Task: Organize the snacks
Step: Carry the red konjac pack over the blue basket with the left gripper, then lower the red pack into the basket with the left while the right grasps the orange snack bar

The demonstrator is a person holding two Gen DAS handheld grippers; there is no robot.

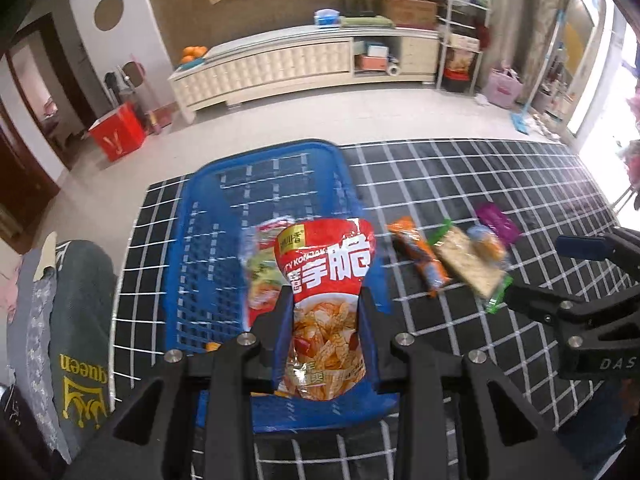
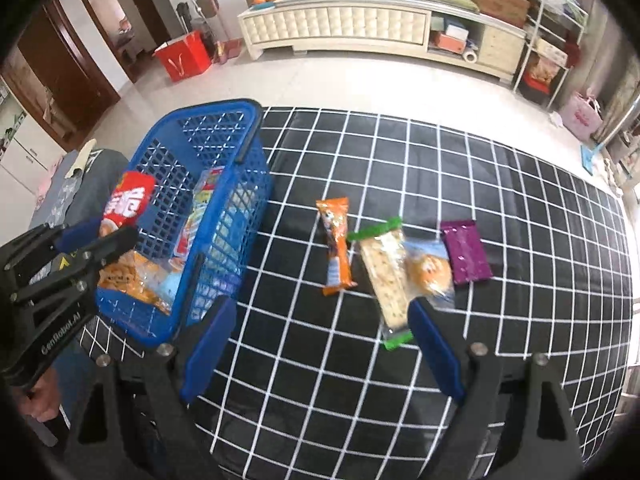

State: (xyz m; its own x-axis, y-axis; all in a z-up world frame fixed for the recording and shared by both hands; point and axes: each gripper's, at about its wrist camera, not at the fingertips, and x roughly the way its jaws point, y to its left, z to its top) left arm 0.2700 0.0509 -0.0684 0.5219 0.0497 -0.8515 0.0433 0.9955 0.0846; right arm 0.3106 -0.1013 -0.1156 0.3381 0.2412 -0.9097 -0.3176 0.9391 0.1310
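Observation:
My left gripper (image 1: 326, 304) is shut on a red snack bag (image 1: 326, 276) and holds it upright above the blue plastic basket (image 1: 200, 240). The right wrist view shows the same bag (image 2: 130, 204) over the basket's near left corner (image 2: 224, 152), in the left gripper (image 2: 106, 236). Other packets lie in the basket (image 2: 132, 280). My right gripper (image 2: 320, 332) hangs open above the black checked cloth with nothing between its fingers. Beyond it lie an orange packet (image 2: 336, 248), a green-edged cracker pack (image 2: 386, 276), a small bun pack (image 2: 428, 272) and a purple packet (image 2: 466, 256).
The black cloth with white grid lines (image 2: 440, 168) covers the table. A grey cushion with "queen" on it (image 1: 80, 340) sits left of the table. A red bag (image 2: 184, 56) and a white cabinet (image 2: 340, 24) stand on the floor beyond.

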